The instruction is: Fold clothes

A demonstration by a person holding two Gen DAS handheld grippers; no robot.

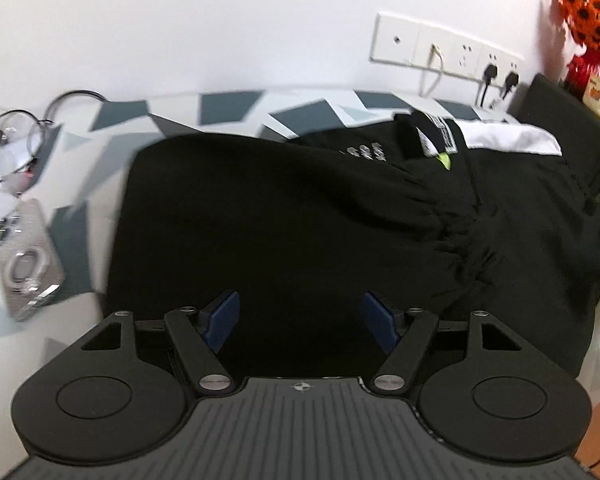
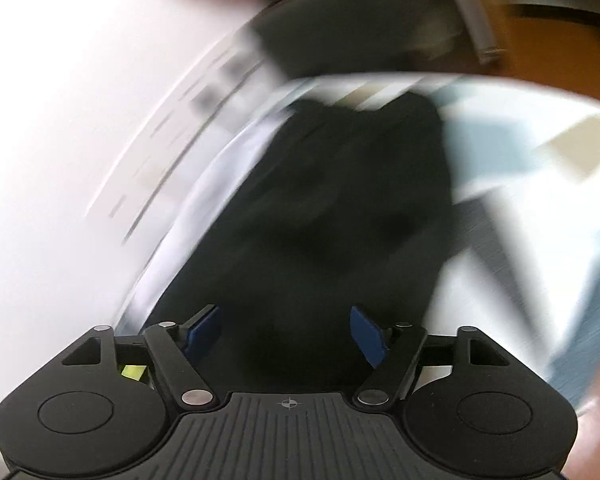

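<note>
A black garment (image 1: 284, 216) with a gathered elastic waistband lies spread on a table covered in a grey-and-white geometric cloth (image 1: 220, 110). Behind it lie more black clothes with white print and a label (image 1: 435, 136), and a white piece (image 1: 511, 140). My left gripper (image 1: 300, 322) hovers over the near edge of the black garment, its blue pads wide apart with only the cloth lying below them. In the strongly blurred right wrist view, my right gripper (image 2: 286, 334) is open above black fabric (image 2: 319, 220), nothing pinched.
A phone in a clear case (image 1: 28, 256) and cables (image 1: 24, 128) lie at the table's left. A wall socket strip (image 1: 447, 50) with plugs is behind. Orange flowers (image 1: 587, 20) and a mug stand at the far right, beside a black panel (image 1: 567, 128).
</note>
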